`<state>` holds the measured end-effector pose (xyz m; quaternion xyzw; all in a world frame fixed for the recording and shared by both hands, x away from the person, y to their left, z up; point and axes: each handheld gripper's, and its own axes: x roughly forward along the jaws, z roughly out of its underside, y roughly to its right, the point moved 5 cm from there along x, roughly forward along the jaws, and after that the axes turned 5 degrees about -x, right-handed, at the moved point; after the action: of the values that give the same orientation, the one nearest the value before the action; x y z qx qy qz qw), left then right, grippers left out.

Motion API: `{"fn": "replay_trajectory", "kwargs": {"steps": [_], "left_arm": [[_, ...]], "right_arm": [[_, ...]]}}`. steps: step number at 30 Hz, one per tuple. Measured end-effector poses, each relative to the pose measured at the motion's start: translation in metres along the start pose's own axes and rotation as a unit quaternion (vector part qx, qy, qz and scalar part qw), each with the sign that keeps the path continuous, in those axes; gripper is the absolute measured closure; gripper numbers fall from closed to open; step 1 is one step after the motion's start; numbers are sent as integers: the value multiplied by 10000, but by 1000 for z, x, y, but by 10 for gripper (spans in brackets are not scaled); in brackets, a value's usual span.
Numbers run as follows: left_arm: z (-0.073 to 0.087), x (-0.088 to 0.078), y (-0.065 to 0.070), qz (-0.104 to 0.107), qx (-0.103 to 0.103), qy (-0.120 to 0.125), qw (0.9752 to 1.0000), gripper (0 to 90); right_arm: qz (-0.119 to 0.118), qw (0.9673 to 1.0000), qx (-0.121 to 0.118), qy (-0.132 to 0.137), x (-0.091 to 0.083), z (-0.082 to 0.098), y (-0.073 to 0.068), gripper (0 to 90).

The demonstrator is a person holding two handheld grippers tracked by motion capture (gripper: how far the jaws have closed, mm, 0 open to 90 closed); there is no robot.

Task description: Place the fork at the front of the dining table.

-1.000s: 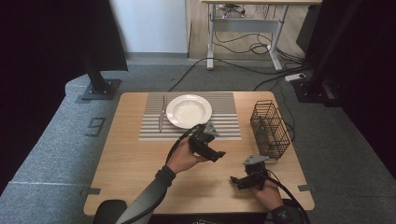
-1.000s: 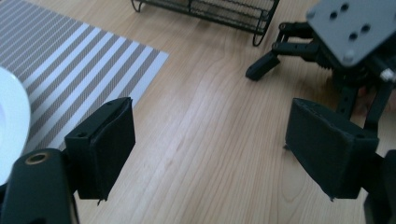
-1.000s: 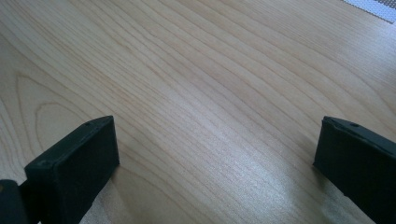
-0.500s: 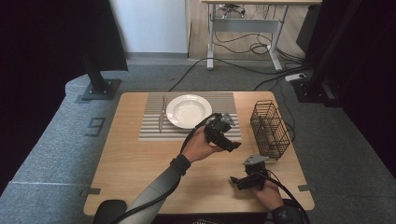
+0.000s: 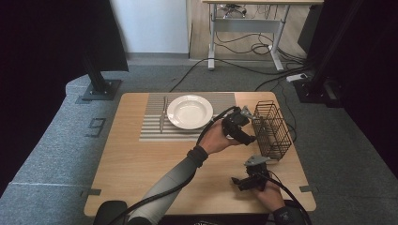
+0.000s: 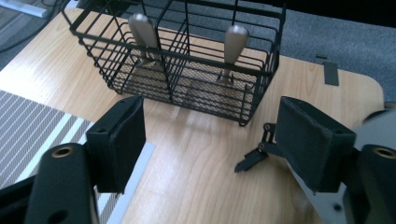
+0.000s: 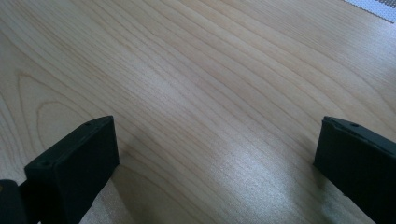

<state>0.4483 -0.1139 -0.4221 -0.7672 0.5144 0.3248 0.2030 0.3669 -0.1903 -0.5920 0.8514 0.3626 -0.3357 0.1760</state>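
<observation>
Left gripper (image 5: 241, 126) moved from plate (image 5: 190, 111) to basket (image 5: 271, 129), jaws narrowing, empty; right gripper (image 5: 241, 182) jaws open.

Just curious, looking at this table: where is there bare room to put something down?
Bare wood runs along the table's near left, below the striped mat. A smaller patch lies between the two hands. The far right is crowded: wire basket, left claw beside it, plate and knife on the mat.

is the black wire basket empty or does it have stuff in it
Not empty: the black wire basket holds two metal utensils, handles up, one in each compartment.
</observation>
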Motion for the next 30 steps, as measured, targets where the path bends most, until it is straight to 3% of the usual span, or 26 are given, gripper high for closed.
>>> {"fn": "replay_trajectory", "kwargs": {"steps": [5, 14, 22, 28, 30], "left_arm": [[-12, 13, 3, 133, 0, 15, 9999, 324], [-28, 26, 8, 185, 59, -35, 9998, 469], [-32, 39, 14, 173, 10, -188, 9997, 615], [-32, 42, 15, 183, -47, -195, 9996, 757], [-32, 42, 15, 229, -52, -205, 9995, 767]], "right_arm": [[12, 10000, -12, -3, 0, 0, 0, 0], [10, 10000, 1, -13, 0, 0, 0, 0], [12, 10000, -13, -14, 0, 0, 0, 0], [8, 10000, -2, -12, 0, 0, 0, 0], [12, 10000, -14, -15, 0, 0, 0, 0]]}}
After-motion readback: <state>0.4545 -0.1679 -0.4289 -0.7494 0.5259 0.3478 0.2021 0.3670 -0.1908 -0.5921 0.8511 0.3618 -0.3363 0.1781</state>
